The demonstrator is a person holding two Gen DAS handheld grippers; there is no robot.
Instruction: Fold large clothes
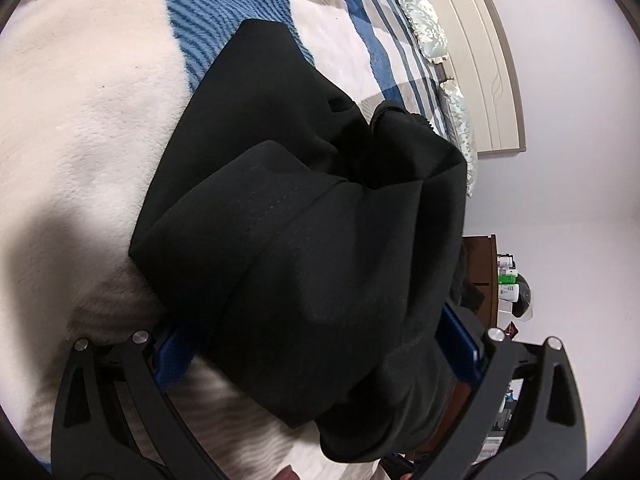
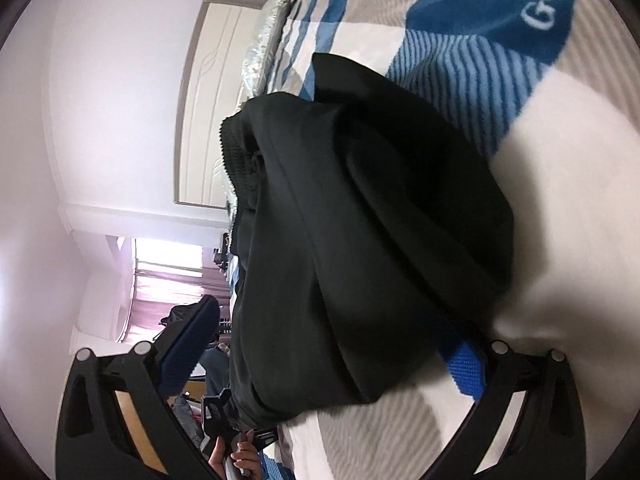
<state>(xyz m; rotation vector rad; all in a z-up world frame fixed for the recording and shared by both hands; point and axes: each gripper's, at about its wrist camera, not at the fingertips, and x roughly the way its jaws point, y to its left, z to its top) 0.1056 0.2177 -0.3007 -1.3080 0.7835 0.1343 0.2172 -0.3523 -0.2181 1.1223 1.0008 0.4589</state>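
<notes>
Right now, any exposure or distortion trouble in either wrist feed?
Left wrist: black garment crushed dark, little fold detail; headboard bowed by fisheye. Right wrist: window blown out, garment equally dark, blanket readable.

Bed blanket (image 2: 472, 12), far beyond the right gripper's jaws: white lettering on a blue band, cut off at the frame edge, reads "G", then unclear letters. Above it, a large maroon emblem, partly visible, unreadable.

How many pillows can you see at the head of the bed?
2. One silvery patterned pillow leans on the headboard; a second pillow sits next along it. The black garment may hide more.
</notes>
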